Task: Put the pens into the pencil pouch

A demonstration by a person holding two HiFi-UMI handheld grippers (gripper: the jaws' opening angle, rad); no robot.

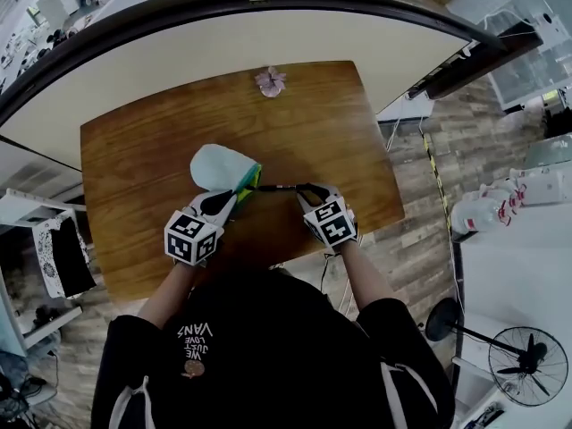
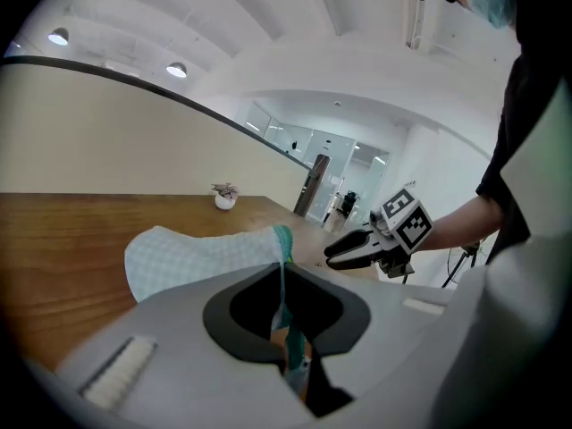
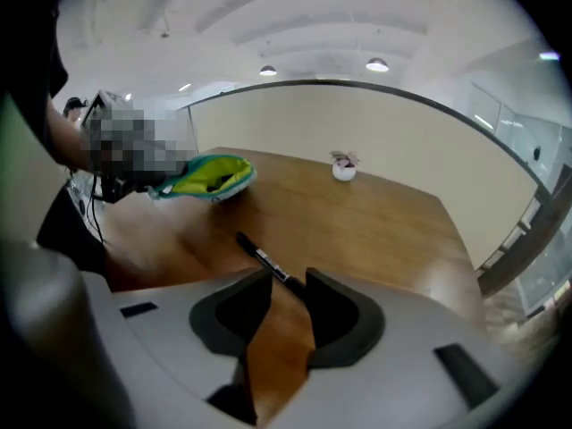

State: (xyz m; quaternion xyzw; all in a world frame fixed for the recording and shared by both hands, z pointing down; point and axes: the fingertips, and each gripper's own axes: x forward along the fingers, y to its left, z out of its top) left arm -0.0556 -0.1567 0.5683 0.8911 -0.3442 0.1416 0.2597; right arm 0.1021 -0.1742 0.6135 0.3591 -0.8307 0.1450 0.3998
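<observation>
The job looks unfinished: one black pen (image 3: 259,256) lies out on the tabletop (image 1: 340,123), and whether the pouch (image 1: 219,165) already holds any cannot be made out. The left claw (image 2: 286,284) is clamped on the pouch's teal rim. The right claw (image 3: 289,280) stands partly open and grips nothing, with the pen's near end at its tips and the far end pointing toward the pouch's mouth.

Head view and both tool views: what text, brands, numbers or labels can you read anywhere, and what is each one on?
"VANS": upside down, on the person's black top; the smaller print beside it includes what looks like "LOVE", the rest is too blurred to read.
White label on the pen: print too small to read.
The marker cubes: square patterns only, no words.
</observation>
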